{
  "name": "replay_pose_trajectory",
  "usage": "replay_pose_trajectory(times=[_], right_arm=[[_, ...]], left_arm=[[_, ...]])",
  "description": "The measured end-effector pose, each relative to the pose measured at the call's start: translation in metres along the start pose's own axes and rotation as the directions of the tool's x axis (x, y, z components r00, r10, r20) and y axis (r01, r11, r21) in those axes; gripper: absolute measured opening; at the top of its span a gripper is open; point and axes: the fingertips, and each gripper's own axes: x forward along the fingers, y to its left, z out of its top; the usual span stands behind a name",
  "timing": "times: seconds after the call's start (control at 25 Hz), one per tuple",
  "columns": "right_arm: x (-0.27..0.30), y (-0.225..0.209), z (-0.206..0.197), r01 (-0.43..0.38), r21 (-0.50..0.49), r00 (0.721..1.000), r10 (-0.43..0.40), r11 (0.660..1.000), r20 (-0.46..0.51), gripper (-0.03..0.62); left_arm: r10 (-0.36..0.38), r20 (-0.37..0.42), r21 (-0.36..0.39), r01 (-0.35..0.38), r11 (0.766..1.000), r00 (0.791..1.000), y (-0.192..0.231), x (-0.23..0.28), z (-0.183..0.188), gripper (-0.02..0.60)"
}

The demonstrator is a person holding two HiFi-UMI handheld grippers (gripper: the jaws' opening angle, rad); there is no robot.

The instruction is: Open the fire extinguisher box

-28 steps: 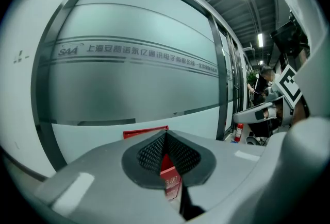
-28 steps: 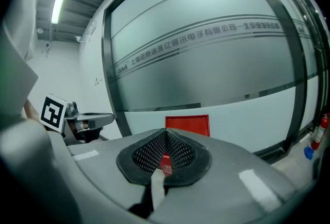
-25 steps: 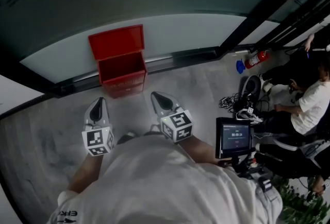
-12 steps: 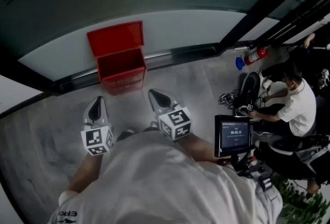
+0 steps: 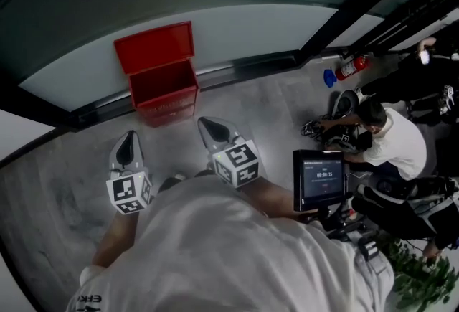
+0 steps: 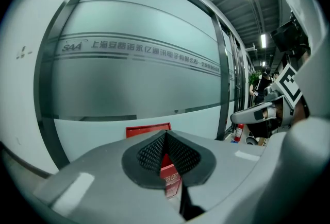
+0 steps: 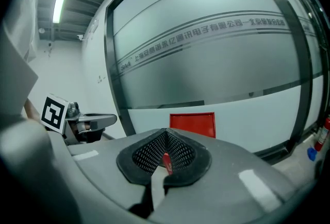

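A red fire extinguisher box [image 5: 162, 84] stands on the floor against the frosted glass wall, its lid [image 5: 155, 46] raised and leaning back on the glass, the inside showing dark red. The lid [image 7: 193, 124] shows in the right gripper view too, and the box [image 6: 170, 172] peeps between the jaws in the left gripper view. My left gripper [image 5: 129, 143] and right gripper [image 5: 208, 128] hover side by side, well short of the box, both shut and holding nothing.
A fire extinguisher [image 5: 351, 66] lies on the floor at the right by a dark window post. A person in a white shirt [image 5: 391, 140] crouches over cables and gear there. A small monitor [image 5: 321, 179] on a rig sits by my right arm. A plant [image 5: 409, 275] is at the lower right.
Both grippers and the box have slid left and up in the head view as the view shifts. The person at the right has bent lower toward the gear.
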Motion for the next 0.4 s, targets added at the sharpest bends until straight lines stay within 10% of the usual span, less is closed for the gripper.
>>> replay_pose_trajectory(times=[0.4], right_arm=[[0.016,0.010,0.001,-0.017,-0.016,1.000,0.017,1.000,-0.003,0.011]], left_arm=[[-0.006,-0.003,0.006,0.006,1.000,1.000,0.012,0.002,0.000,0.002]])
